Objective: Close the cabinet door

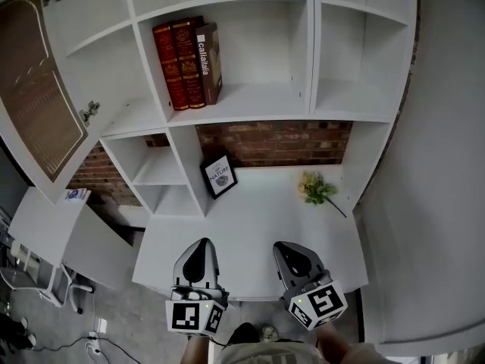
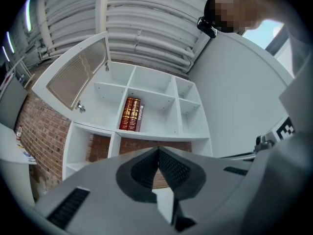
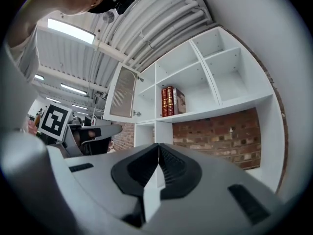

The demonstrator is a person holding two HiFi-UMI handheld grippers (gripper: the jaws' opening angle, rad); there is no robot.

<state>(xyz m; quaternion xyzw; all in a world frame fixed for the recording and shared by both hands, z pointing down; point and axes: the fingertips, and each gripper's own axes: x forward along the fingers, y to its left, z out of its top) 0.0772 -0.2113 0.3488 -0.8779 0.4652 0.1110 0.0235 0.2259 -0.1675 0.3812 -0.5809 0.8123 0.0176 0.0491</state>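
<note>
The cabinet door (image 1: pixel 36 89) with its brown woven panel hangs swung wide at the upper left of the white shelf unit (image 1: pixel 311 51); it also shows as the door (image 2: pixel 78 75) and the door (image 3: pixel 122 92) in the two gripper views. Both grippers hover low over the desk's near edge, far below the door. My left gripper (image 1: pixel 200 250) is shut with nothing between its jaws, tips (image 2: pixel 157 150) together. My right gripper (image 1: pixel 291 249) is likewise shut and empty, its tips (image 3: pixel 157 146) meeting.
Three books (image 1: pixel 188 63) stand in the middle shelf compartment. On the white desk (image 1: pixel 258 233) lean a small framed picture (image 1: pixel 219 177) and a sprig of yellow flowers (image 1: pixel 318 189). A brick wall (image 1: pixel 273 142) backs the desk. A lower side table (image 1: pixel 45 222) sits at left.
</note>
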